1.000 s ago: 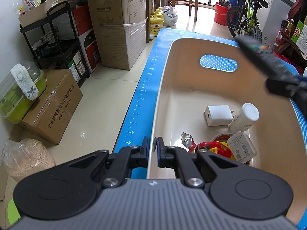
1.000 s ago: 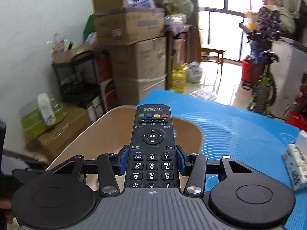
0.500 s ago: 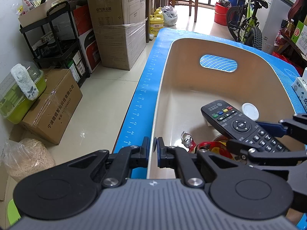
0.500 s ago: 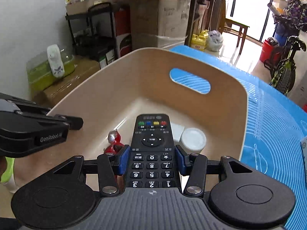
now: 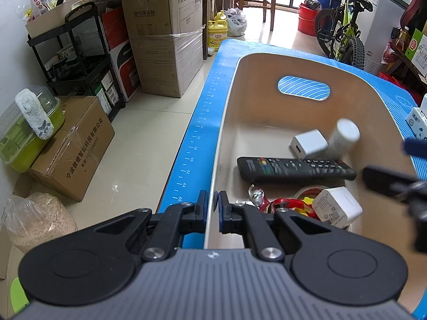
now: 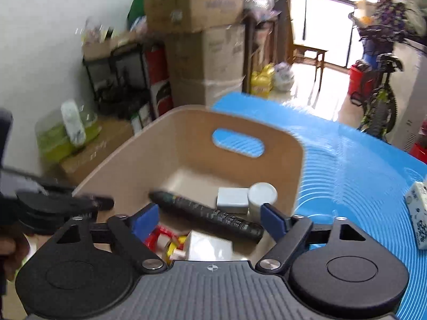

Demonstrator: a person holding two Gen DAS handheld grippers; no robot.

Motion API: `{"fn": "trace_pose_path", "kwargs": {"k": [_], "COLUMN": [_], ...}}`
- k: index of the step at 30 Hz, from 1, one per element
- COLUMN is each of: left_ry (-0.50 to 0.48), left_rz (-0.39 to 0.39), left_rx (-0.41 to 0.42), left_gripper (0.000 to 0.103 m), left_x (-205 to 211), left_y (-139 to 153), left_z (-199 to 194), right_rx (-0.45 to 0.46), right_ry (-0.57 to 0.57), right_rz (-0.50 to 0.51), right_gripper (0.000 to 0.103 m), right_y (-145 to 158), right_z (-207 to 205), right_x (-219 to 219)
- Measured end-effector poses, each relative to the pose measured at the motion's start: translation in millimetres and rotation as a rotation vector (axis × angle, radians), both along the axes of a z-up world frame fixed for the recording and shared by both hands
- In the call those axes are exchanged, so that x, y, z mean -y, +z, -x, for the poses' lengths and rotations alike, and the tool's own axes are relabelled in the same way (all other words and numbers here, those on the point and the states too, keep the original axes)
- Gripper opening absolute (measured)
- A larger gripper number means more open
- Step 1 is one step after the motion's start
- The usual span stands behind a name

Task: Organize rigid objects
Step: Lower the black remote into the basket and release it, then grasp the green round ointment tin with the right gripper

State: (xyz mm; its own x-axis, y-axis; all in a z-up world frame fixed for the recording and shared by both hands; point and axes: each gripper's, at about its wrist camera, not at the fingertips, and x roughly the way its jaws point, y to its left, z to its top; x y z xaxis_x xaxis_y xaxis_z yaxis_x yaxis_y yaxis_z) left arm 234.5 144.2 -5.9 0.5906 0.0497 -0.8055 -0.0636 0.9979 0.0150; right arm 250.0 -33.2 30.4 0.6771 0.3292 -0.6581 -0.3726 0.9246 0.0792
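A black remote control (image 5: 293, 169) lies inside the beige bin (image 5: 229, 101), across its floor; it also shows in the right wrist view (image 6: 208, 214). My left gripper (image 5: 212, 208) is shut on the bin's near rim. My right gripper (image 6: 210, 217) is open and empty, above the bin's right side, and shows blurred at the right edge of the left wrist view (image 5: 395, 181). In the bin also lie two white chargers (image 5: 309, 144) (image 5: 337, 206), a white bottle (image 5: 344, 133) and a red toy figure (image 5: 269, 201).
The bin stands on a blue mat (image 6: 360, 165) on the table. A tissue pack (image 6: 417, 213) lies on the mat to the right. Cardboard boxes (image 5: 165, 37), a black shelf (image 5: 77, 61) and a bicycle (image 5: 344, 32) stand on the floor beyond.
My right gripper opened and let go of the remote, which now lies in the bin. The right gripper has pulled back and up. My left gripper has not moved.
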Motion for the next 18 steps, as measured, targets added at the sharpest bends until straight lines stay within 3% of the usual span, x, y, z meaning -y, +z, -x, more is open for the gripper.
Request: {"fn": "trace_pose_path", "kwargs": {"k": [8,18], "left_ry": [0.0,0.0], "left_rz": [0.0,0.001], "left_rx": [0.0,0.0], "left_gripper": [0.009,0.009], "left_x": [0.8,0.9], "left_y": [0.4,0.2], "left_z": [-0.5,-0.2], "right_rx": [0.068,0.019], "right_ry": [-0.118,-0.227], "right_rz": [-0.068,0.061], "right_gripper": [0.098,0.099], "right_y": [5.1,-39.4], "right_z": [18.1,23.8], "right_x": [56.4,108.3]}}
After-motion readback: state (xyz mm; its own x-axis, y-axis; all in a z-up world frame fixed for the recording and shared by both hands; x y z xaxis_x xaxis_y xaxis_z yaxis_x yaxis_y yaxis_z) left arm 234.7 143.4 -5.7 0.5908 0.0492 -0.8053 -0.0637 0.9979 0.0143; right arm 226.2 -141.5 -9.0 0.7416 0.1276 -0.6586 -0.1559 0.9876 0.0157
